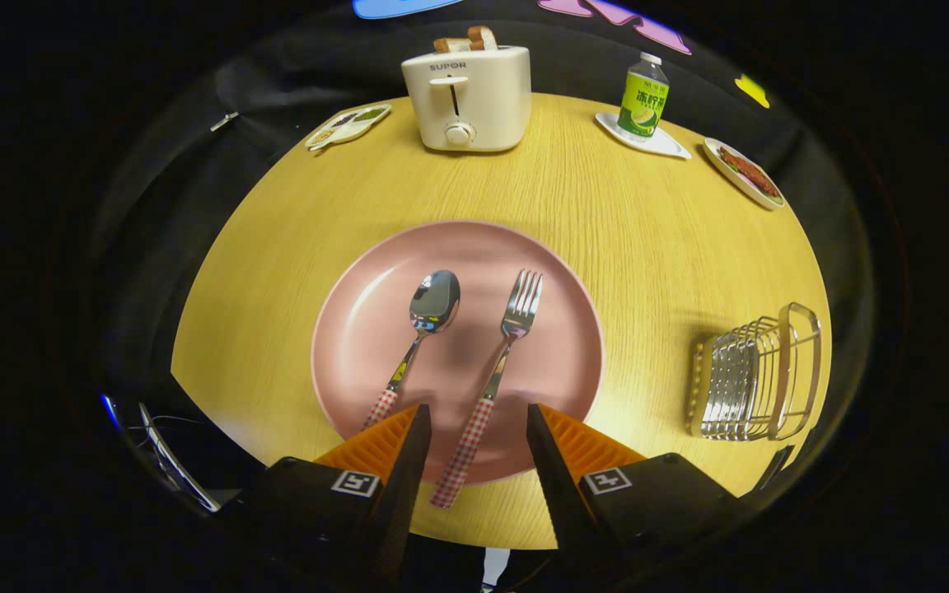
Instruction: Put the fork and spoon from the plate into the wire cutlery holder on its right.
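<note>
We hold the tool point(474, 432) wide open and empty above the near rim of the plate point(376, 329), with the fork point(491, 379) handle lying between its fingers and the tines pointing to 12 o'clock. The spoon point(418, 338) lies just to the fork's 9 o'clock, its handle tip by the left finger. The holder point(759, 371) stands at the plate's 3 o'clock on the counter point(606, 214). We judge the risks thus: the thin handle, flat on the plate, may slip as we close, and the left finger may nudge the spoon.
</note>
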`<state>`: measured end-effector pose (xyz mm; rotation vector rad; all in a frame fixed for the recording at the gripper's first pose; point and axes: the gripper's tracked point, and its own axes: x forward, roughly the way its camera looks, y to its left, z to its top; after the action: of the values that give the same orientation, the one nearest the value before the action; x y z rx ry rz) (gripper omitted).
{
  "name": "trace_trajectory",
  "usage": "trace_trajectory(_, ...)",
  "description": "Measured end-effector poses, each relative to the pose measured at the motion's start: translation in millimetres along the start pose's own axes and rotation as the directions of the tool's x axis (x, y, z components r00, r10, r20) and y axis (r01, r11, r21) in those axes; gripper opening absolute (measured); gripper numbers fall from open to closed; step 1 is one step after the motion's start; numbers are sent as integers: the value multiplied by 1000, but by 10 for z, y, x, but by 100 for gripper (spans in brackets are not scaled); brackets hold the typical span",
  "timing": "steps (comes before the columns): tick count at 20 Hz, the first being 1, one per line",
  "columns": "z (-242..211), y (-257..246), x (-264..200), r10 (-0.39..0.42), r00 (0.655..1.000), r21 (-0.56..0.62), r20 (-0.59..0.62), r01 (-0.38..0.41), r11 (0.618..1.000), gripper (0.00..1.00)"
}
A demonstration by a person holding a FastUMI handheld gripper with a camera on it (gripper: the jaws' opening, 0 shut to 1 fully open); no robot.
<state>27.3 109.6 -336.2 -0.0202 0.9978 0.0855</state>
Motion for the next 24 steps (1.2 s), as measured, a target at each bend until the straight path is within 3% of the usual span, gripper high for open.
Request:
trace_trajectory(4, -110, 48, 104, 13, 998, 4, -67, -13, 1000, 50)
trace_trajectory(5, -133, 51, 108, 14, 997, 6, -78, -13, 1000, 38)
trace_trajectory(8, -136, 13, 111, 8, 995, 36, -96, -4, 999, 26)
trace_trajectory(9, -161, 15, 102, 19, 993, 47, -116, -14, 999, 15)
trace_trajectory(18, -36, -362, -591, 77, 995, 86, -70, -71, 994, 13)
trace_trajectory(24, -176, -1124, -1404, 95, 991, -21, -95, -98, 995, 13)
